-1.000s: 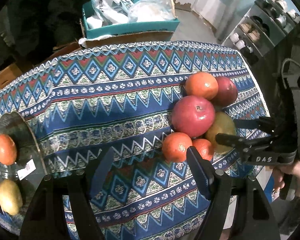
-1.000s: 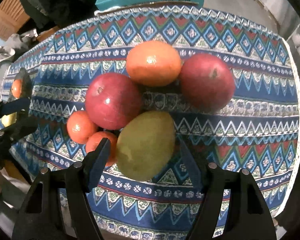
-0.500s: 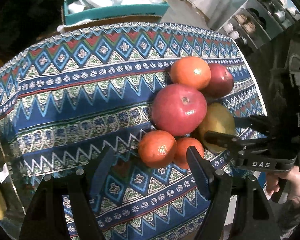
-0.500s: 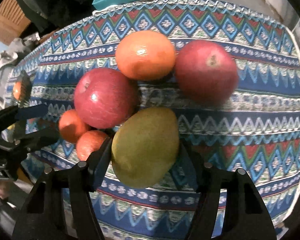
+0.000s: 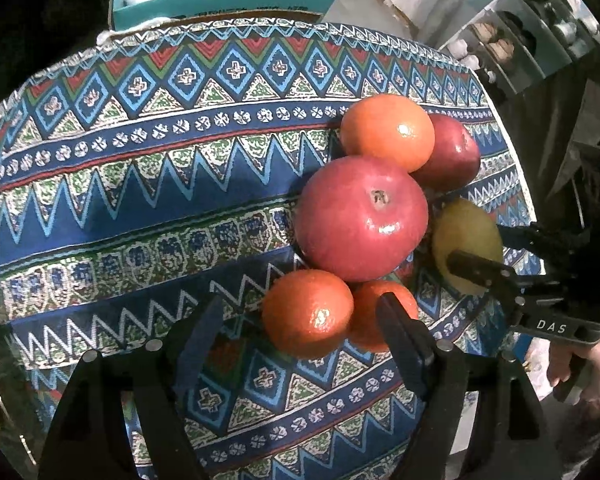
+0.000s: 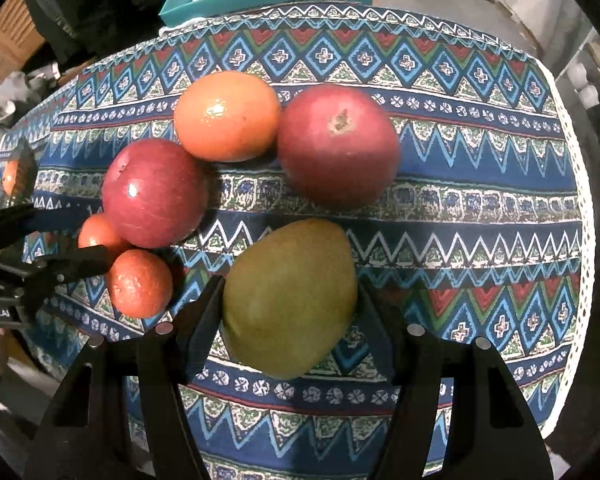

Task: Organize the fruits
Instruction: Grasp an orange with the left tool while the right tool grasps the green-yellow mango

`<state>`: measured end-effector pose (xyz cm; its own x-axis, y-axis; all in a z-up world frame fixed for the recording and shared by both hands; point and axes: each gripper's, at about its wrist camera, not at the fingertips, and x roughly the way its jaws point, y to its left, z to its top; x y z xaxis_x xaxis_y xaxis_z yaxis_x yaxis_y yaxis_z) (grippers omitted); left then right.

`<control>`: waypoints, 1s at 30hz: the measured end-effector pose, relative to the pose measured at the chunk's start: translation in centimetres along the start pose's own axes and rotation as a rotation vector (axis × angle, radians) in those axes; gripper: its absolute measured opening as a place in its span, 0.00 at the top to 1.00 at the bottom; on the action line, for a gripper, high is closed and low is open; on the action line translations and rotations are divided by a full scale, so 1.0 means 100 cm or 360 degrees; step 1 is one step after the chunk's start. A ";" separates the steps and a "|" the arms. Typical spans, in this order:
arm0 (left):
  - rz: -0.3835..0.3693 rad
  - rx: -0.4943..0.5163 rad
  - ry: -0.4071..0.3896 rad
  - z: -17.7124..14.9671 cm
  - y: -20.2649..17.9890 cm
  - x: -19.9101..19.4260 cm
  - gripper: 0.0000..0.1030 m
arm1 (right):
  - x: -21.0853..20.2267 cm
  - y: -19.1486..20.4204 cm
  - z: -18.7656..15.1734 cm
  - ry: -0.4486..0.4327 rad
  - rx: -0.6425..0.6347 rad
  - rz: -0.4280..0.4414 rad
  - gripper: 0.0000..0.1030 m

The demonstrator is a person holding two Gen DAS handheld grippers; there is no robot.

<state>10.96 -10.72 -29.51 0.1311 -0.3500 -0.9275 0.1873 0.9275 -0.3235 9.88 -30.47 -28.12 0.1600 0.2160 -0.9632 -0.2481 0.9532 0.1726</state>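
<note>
Both grippers had dropped closer to the fruit heap near the patterned tablecloth's [image 5: 148,208] right edge since a second earlier. In the right wrist view the right gripper [image 6: 288,300] had closed its fingers against the green mango [image 6: 290,296], apparently gripping it. The left gripper [image 5: 300,316] was opening its jaws around the nearer small orange [image 5: 308,312], not yet touching. Two pickups looked imminent, so sorting could proceed.

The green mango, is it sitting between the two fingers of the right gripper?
Yes, the green mango lies on the tablecloth right between the right gripper's two black fingers.
</note>
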 end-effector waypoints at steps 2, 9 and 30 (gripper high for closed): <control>-0.0042 -0.0021 0.0000 0.000 0.004 0.002 0.22 | 0.000 -0.001 0.001 -0.0001 0.0009 0.0008 0.36; -0.0023 -0.0105 0.0027 -0.002 0.020 0.002 0.24 | 0.009 -0.003 0.012 0.0032 0.0049 0.0049 0.36; -0.0037 0.0115 -0.0040 -0.004 -0.006 0.007 0.52 | 0.014 -0.004 0.012 0.0038 0.0039 0.0033 0.37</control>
<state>10.59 -11.48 -30.02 0.1502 -0.3756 -0.9145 0.2602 0.9074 -0.3299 11.41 -30.30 -29.33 0.1319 0.2308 -0.9640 -0.2279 0.9535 0.1971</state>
